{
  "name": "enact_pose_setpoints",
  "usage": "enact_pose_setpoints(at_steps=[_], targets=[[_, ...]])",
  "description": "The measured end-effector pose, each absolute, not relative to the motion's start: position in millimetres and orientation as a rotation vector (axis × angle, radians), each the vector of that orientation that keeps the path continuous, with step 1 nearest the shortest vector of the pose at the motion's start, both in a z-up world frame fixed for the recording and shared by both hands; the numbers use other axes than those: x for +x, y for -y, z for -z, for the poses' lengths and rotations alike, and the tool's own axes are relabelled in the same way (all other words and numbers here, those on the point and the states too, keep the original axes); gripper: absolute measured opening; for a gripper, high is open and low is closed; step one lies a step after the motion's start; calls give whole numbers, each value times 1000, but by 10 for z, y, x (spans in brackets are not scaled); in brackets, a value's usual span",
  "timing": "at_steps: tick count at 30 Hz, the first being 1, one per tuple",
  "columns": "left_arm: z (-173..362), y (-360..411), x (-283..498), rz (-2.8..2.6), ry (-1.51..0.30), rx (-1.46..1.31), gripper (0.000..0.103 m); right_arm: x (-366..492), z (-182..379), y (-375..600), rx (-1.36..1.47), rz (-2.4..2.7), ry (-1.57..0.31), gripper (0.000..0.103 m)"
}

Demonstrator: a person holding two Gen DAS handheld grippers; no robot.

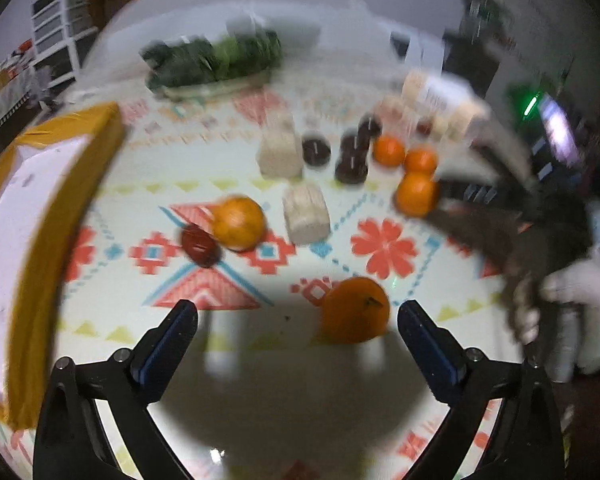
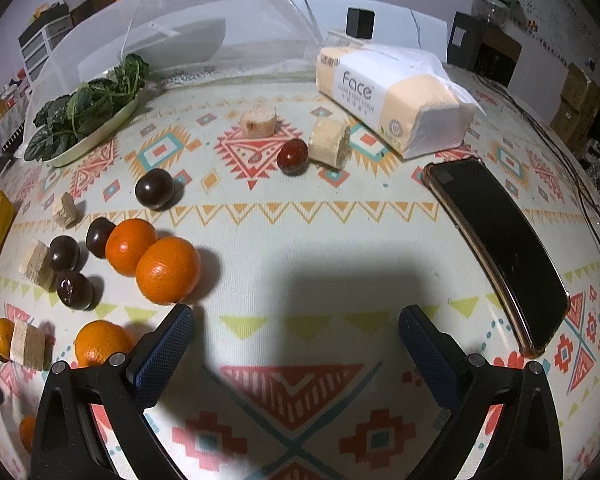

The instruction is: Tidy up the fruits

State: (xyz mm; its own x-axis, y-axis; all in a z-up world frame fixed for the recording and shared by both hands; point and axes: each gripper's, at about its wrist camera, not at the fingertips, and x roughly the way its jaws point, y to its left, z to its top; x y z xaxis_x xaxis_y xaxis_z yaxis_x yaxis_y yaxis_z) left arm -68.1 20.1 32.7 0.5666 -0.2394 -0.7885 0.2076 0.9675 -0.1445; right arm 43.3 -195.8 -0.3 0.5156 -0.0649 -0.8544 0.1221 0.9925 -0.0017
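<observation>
My left gripper (image 1: 298, 320) is open and empty above the patterned tablecloth; an orange (image 1: 356, 310) lies just inside its right finger. Another orange (image 1: 238, 222) and a red date (image 1: 200, 246) lie further ahead. Three oranges (image 1: 416, 192) and dark plums (image 1: 352, 160) cluster at the right, next to the other gripper (image 1: 480, 196). My right gripper (image 2: 296, 320) is open and empty. Two oranges (image 2: 168, 270) touch each other left of its left finger, with dark plums (image 2: 74, 288) beside them, one more plum (image 2: 155, 188) and a red date (image 2: 292, 156) further back.
Cut sugarcane pieces (image 1: 304, 212) (image 2: 330, 142) lie scattered among the fruit. A plate of greens (image 2: 84, 120) sits back left under a mesh cover. A tissue pack (image 2: 392, 92) and a phone (image 2: 500, 248) lie right. A yellow-edged box (image 1: 52, 220) stands left.
</observation>
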Motion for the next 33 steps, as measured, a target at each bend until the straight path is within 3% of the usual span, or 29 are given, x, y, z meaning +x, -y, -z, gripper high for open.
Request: enact_pose_setpoints(at_steps=[4, 6, 8, 14, 20, 22, 25, 27, 28, 29, 30, 32, 33], targets=[[-677, -610, -955, 289, -882, -151, 95, 267, 11, 1958, 54, 110, -1026, 102], [-895, -797, -1080, 273, -849, -141, 92, 177, -36, 2000, 84, 147, -1000, 94], [-1142, -1006, -1214, 260, -799, -152, 92, 22, -173, 2047, 103, 168, -945, 93], [-2086, -1323, -1632, 276, -623, -42, 92, -527, -1041, 2079, 62, 182, -731, 93], [-3049, -1228, -1605, 252, -458, 117, 93, -862, -1895, 1966, 219, 6, -585, 94], [-3044, -1178, -1487, 272, -469, 129, 95, -874, -1850, 1839, 283, -112, -607, 94], [-2632, -1128, -1179, 335, -563, 78, 95, -817, -1456, 1568, 301, -229, -717, 92], [-2218, -1056, -972, 361, -655, 62, 95, -746, -1055, 1355, 298, -289, -802, 66], [-1947, -1028, -837, 376, -707, 46, 95, -706, -873, 1270, 299, -313, -843, 58], [-1739, -1003, -745, 391, -742, 34, 91, -673, -693, 1194, 306, -342, -884, 50], [-1463, -976, -624, 413, -790, 21, 77, -640, -537, 1130, 311, -366, -911, 47], [-1054, -932, -409, 432, -881, -4, 57, -640, -376, 1008, 265, -381, -921, 46], [-918, -917, -340, 440, -912, -20, 55, -643, -341, 936, 224, -378, -916, 46]])
